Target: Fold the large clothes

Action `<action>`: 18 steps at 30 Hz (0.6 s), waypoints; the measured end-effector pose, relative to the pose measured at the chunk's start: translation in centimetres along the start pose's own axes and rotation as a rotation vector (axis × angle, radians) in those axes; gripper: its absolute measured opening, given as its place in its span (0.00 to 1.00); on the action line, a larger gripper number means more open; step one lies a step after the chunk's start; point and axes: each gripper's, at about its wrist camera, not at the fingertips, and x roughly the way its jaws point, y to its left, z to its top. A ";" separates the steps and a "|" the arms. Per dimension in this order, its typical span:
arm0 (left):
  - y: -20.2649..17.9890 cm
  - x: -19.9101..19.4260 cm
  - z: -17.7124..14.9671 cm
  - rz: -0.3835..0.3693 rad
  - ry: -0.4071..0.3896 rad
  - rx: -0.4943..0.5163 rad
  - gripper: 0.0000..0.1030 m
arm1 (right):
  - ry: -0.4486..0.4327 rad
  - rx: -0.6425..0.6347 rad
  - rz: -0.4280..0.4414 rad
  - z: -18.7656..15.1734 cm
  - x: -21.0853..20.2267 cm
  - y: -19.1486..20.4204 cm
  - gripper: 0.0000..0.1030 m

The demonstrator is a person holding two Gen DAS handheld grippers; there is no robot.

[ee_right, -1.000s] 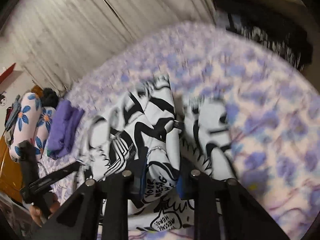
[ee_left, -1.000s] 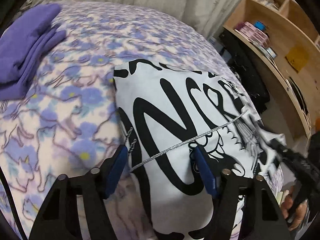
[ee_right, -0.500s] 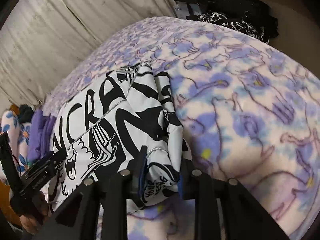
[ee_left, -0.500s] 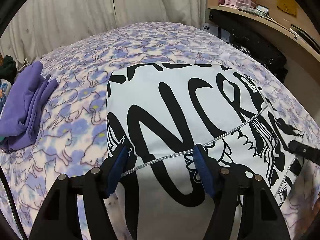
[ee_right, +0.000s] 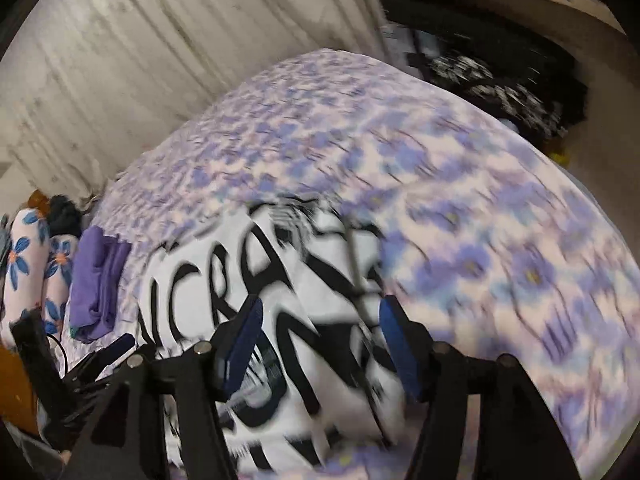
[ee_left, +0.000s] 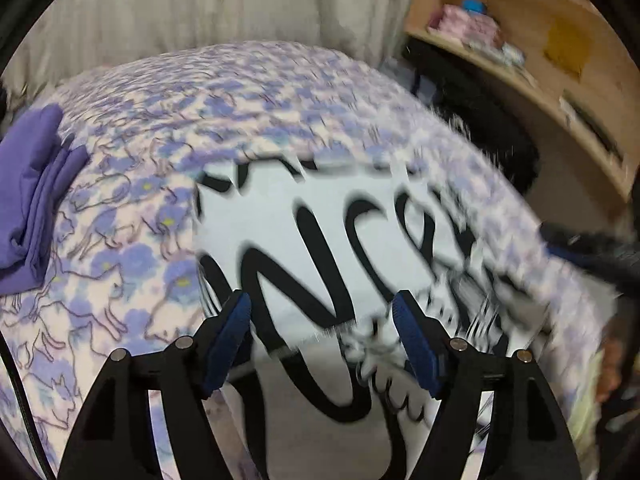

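A white garment with bold black lettering (ee_left: pixel 340 240) lies folded on the bed; it also shows in the right wrist view (ee_right: pixel 280 280). My left gripper (ee_left: pixel 322 340) is open and empty, its blue pads spread just above the garment's near edge. My right gripper (ee_right: pixel 318 344) is open and empty above the garment's right side. The right gripper also shows blurred at the right edge of the left wrist view (ee_left: pixel 588 252). The left gripper shows at the lower left of the right wrist view (ee_right: pixel 104 356). Both views are motion-blurred.
The bed carries a purple flower-print blanket (ee_left: pixel 120 280). A folded purple garment (ee_left: pixel 32 200) lies at the left, also in the right wrist view (ee_right: pixel 96 280). Floral pillows (ee_right: pixel 24 260) lie beyond it. Wooden shelves (ee_left: pixel 520 60) and dark clothes (ee_left: pixel 488 136) stand right. A curtain (ee_right: pixel 160 60) hangs behind.
My right gripper has opened and let go of the garment's bunched edge, which now lies on the bed. Both grippers have pulled back and up a little.
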 end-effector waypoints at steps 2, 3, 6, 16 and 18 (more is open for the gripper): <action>1.7 -0.7 1.4 0.016 -0.033 -0.063 0.69 | 0.034 -0.002 0.022 1.8 2.1 0.4 0.59; 2.5 -0.7 1.8 0.023 -0.035 -0.085 0.68 | 0.058 0.006 0.025 2.6 3.3 0.4 0.59; 5.4 0.7 2.6 0.031 0.007 -0.173 0.67 | 0.114 0.042 0.007 4.3 6.6 -0.3 0.59; 8.4 6.5 2.1 -0.041 0.139 -0.241 0.65 | 0.303 0.167 0.221 5.1 13.9 -4.0 0.58; 7.5 6.8 2.3 -0.039 0.144 -0.221 0.57 | 0.294 0.087 0.154 5.0 13.7 -3.0 0.04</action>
